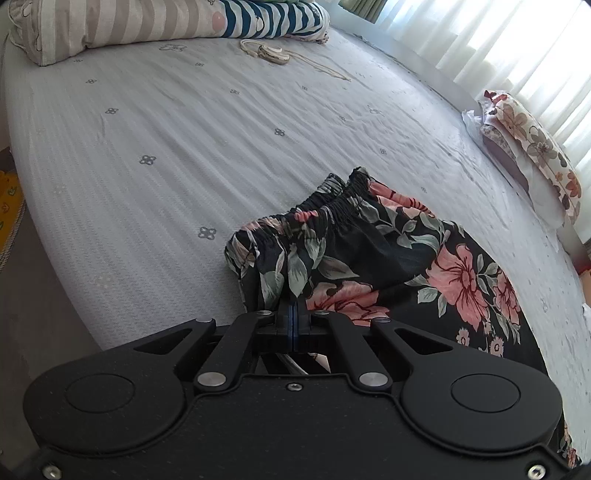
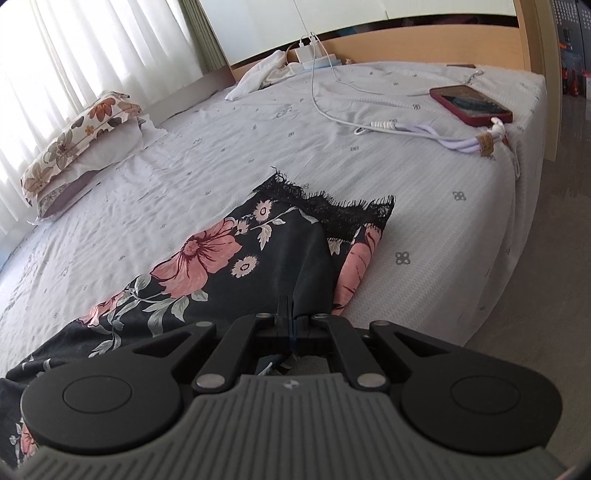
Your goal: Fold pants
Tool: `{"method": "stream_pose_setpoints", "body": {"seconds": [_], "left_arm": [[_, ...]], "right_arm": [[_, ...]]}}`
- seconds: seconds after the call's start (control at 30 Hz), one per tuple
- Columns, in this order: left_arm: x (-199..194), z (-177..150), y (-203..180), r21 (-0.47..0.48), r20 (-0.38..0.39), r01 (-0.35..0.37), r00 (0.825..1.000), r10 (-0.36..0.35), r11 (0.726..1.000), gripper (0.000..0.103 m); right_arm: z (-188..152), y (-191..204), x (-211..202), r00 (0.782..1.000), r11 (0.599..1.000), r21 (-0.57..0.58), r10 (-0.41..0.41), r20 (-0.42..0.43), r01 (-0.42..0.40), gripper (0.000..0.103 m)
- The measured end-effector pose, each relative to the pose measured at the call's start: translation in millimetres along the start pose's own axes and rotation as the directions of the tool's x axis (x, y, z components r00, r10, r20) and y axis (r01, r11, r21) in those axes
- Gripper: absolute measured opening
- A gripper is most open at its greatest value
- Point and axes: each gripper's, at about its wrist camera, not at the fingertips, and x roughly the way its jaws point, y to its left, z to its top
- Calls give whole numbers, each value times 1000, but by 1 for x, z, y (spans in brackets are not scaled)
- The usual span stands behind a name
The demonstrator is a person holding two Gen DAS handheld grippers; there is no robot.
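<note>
Black floral pants [image 1: 369, 258] lie on the bed near its front edge. In the left wrist view the gathered elastic waistband [image 1: 332, 206] points away from me. My left gripper [image 1: 292, 306] is shut on the pants fabric just below the waistband. In the right wrist view the pants [image 2: 207, 266] end in a black lace hem [image 2: 332, 206]. My right gripper [image 2: 291, 310] is shut on a fold of the pants near the leg end, lifting it slightly.
The bed sheet [image 1: 166, 147] is pale grey with small motifs. A floral pillow [image 1: 535, 155] lies by the curtains, also in the right wrist view [image 2: 74, 144]. A striped pillow [image 1: 110, 26] and corded switch [image 1: 269, 51] lie far off. A phone [image 2: 471, 103] and white cables [image 2: 406, 127] lie at right.
</note>
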Motion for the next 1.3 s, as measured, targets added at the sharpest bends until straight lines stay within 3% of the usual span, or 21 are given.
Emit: {"method": "stream_pose_setpoints", "body": {"seconds": [0.17,0.4,0.57,0.8,1.1,1.23,1.3], "left_arm": [[4,-3,1,21,0,-18,1000,18,1000,1],[9,-2,1,20,-8,-16,1000,16,1000,1],[11,-3,1,25,-6,-20,1000,20,999,1],[11,-4,1,25,-6,-20,1000,20,999,1],[13,-4,0,29,-6,-26,1000,26,999,2],[13,-3,1,28,-5,-21,1000,21,999,3],[12,-3,1,30,-3,-19,1000,19,999,3]], "right_arm": [[-4,-5,7,1000,1000,7,-8,-20,8,2],[4,-29,17,991,974,180,137,-3,-134,4],[15,-32,16,981,964,186,184,54,-191,6],[37,-42,18,987,967,219,106,121,-130,8],[35,-49,13,987,987,163,-31,156,5,8],[33,-43,16,985,992,108,-88,149,72,20],[33,-42,18,983,992,82,-108,145,97,21]]}}
